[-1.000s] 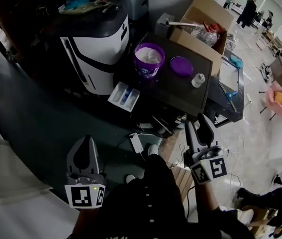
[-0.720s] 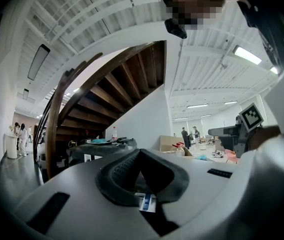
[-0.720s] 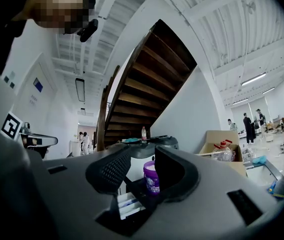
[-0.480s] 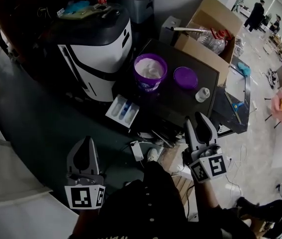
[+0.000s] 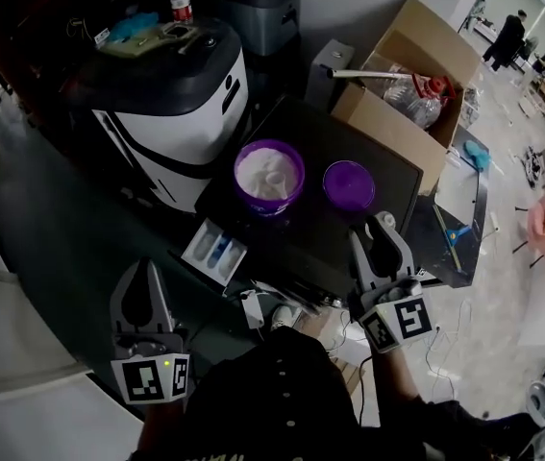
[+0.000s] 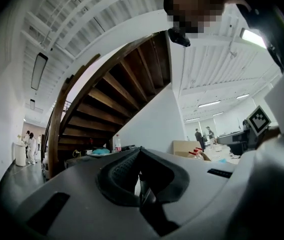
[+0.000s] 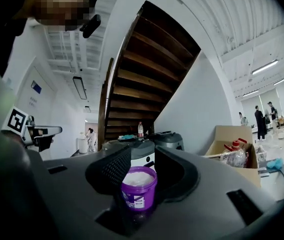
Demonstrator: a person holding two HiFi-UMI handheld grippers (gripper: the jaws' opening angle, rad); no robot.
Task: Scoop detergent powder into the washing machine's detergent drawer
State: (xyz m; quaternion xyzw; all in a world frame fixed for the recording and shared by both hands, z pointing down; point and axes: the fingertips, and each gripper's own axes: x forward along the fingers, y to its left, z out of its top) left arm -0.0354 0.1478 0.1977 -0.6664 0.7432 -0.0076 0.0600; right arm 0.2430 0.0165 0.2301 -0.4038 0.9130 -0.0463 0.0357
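Tub (image 5: 269, 173): purple, lid off, full of white powder (image 5: 266, 164), on dark surface (image 5: 296, 133) at its washer-side edge. Purple lid (image 5: 348, 182) flat just beside tub, apart. Drawer (image 5: 213, 251) pulled out of washer (image 5: 171, 113), low beside surface; blue inset in one compartment, any powder in it cannot tell. Box (image 5: 411, 84) behind surface, open, holds bagged bottles. Right tool (image 5: 381, 243): jaws apart, empty, aimed at tub. Left tool (image 5: 142, 296): jaws together at tips, empty, well off from tub.
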